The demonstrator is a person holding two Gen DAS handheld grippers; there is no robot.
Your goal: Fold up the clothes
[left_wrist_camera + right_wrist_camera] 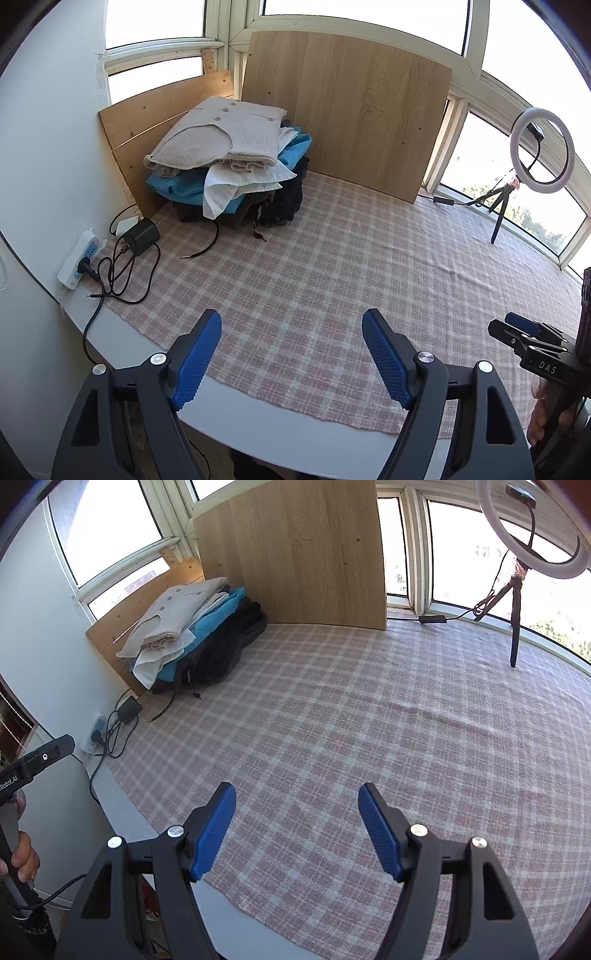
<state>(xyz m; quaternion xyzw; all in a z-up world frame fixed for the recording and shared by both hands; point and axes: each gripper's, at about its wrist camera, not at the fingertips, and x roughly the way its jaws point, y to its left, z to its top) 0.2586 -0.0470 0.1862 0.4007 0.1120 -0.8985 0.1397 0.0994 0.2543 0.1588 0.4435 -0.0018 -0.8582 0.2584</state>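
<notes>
- A window bay with a white table [258,428] under a pink plaid cloth [314,266]; wood boards [343,107] lean at the back, and a ring light [542,149] stands on a tripod at the right.
- The clothes sit in a pile [229,162] at the far left corner, against the boards: a beige knit [221,133] on top, then white, blue and dark layers. The cloth in front of them lies bare.
- The left gripper [291,354] hangs over the near edge with its blue pads spread wide, holding nothing. The right gripper [297,830] is likewise spread and empty, beside it.
- Risk, as I judge it: the pile is uneven, with the white piece hanging loose, so pulling the top knit could drag lower layers off or topple the stack.
- A power strip [79,258], charger [140,234] and loose cable [118,273] lie just left of the pile; a low reach from that side could snag them.
- A pinch made too deep may also catch the cloth.
- The left view shows the pile's layers and the cables plainly. The right view shows more bare cloth to the right and the tripod's foot [513,662], plus a hand [22,853] on the left handle.
</notes>
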